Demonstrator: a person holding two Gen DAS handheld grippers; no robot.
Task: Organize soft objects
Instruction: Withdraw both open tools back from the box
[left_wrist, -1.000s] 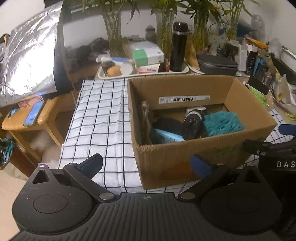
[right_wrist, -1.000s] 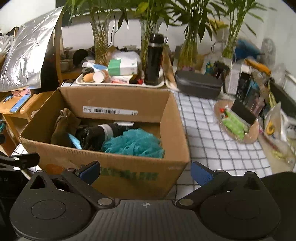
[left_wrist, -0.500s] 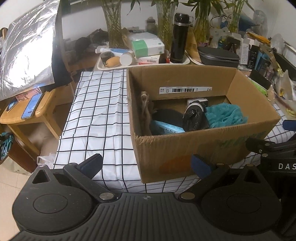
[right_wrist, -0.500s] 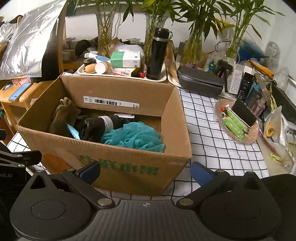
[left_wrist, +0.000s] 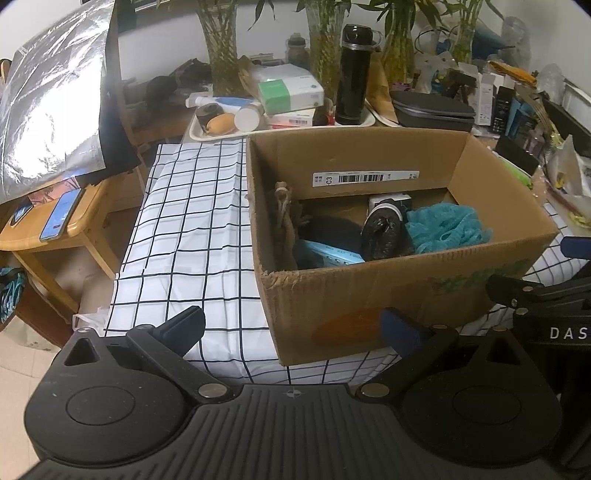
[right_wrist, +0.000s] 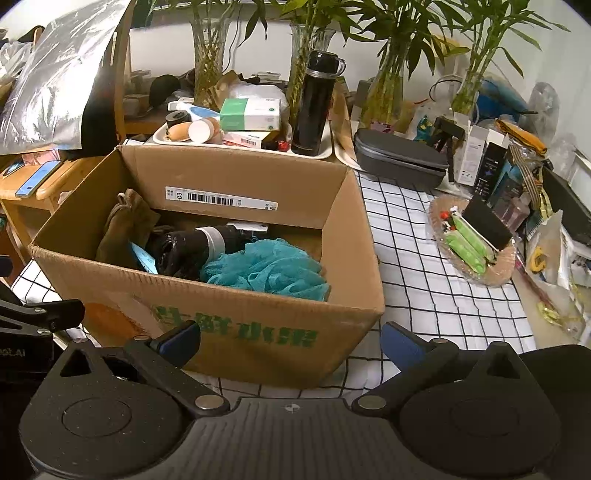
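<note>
An open cardboard box (left_wrist: 369, 302) (right_wrist: 236, 325) stands on the checked tablecloth. Inside lie a teal mesh bath sponge (left_wrist: 447, 227) (right_wrist: 269, 267), a black bundled item with a grey band (left_wrist: 384, 232) (right_wrist: 195, 245), a brown cloth pouch (left_wrist: 284, 210) (right_wrist: 125, 225) against the left wall, and a light blue flat packet (left_wrist: 332, 253). My left gripper (left_wrist: 291, 326) is open and empty, in front of the box's near left corner. My right gripper (right_wrist: 291, 339) is open and empty, in front of the box's near right corner.
A white tray (right_wrist: 325, 147) with a black flask (right_wrist: 314, 103), tissue box and small bottles stands behind the box. A grey case (right_wrist: 402, 158) and a glass dish with green packets (right_wrist: 472, 243) sit to the right. A wooden stool with a phone (left_wrist: 59, 218) stands left.
Both grippers have drawn back and risen a little from the box, so more of its inside and front shows. Nothing in the box has moved.
</note>
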